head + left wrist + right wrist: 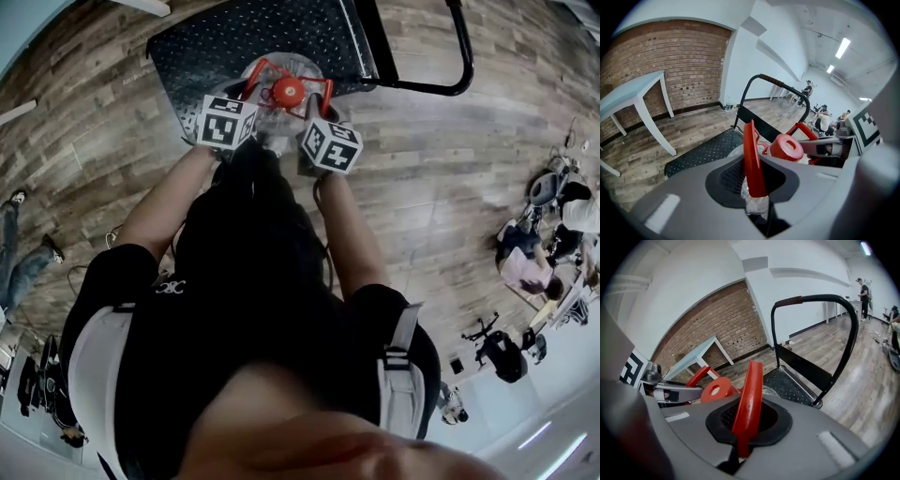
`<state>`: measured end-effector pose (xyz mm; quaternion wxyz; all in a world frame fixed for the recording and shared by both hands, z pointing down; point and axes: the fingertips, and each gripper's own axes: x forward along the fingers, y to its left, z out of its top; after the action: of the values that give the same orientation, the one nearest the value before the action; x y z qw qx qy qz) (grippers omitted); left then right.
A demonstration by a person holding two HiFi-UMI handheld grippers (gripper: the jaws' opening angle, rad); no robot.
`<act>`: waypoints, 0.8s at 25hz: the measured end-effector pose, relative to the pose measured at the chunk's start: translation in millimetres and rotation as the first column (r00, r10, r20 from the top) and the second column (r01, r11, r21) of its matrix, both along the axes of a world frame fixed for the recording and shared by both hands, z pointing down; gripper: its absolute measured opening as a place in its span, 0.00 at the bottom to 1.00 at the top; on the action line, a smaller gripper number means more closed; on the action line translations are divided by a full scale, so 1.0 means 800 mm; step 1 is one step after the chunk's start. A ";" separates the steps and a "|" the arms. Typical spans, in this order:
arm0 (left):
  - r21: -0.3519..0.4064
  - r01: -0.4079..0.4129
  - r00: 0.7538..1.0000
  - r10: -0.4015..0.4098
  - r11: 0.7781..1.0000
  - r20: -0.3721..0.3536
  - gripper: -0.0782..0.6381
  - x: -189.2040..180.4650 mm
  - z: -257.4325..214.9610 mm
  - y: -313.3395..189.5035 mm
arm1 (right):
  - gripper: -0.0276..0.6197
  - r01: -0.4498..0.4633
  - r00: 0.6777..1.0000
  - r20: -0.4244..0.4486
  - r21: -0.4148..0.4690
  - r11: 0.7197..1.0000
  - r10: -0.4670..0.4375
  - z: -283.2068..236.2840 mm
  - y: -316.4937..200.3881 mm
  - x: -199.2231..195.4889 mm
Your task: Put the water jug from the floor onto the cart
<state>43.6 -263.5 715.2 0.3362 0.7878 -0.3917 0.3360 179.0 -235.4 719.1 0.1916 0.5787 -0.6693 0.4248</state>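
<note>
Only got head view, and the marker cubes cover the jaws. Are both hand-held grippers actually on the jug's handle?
Observer: In the left gripper view, the left hand-held gripper is shut on the red handle, with the strap upright between its jaws.
Operator: Right one?
Observer: In the right gripper view, the right hand-held gripper is shut on the red handle too, beside the red cap.
Operator: What's beyond the cart?
Observer: A brick wall stands beyond the cart, with a white table in front of it.

Clear water jug (pixel 288 92), red cap and red carry handles, upright over the near edge of the black studded cart (pixel 234 39), push handle raised.
</note>
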 end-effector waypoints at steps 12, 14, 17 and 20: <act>0.011 -0.110 0.992 0.109 0.994 0.063 0.22 0.014 0.047 -0.031 | 0.06 -0.039 0.999 -0.021 -0.054 0.998 0.038 0.051 -0.033 0.010; 0.003 -0.127 0.990 0.127 0.992 0.064 0.23 0.017 0.054 -0.034 | 0.06 -0.044 0.999 -0.023 -0.063 0.997 0.042 0.058 -0.035 0.012; -0.023 -0.130 0.990 0.132 0.991 0.057 0.24 0.021 0.070 -0.036 | 0.07 -0.049 0.999 -0.022 -0.073 0.996 0.048 0.070 -0.037 0.014; -0.054 -0.122 0.990 0.126 0.991 0.065 0.22 0.012 0.087 -0.035 | 0.07 -0.060 0.998 -0.035 -0.087 0.994 0.057 0.082 -0.030 0.018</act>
<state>53.0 -291.3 785.0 0.3205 0.7900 -0.3447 0.3929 193.6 -259.4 784.7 0.2152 0.5959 -0.6295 0.4498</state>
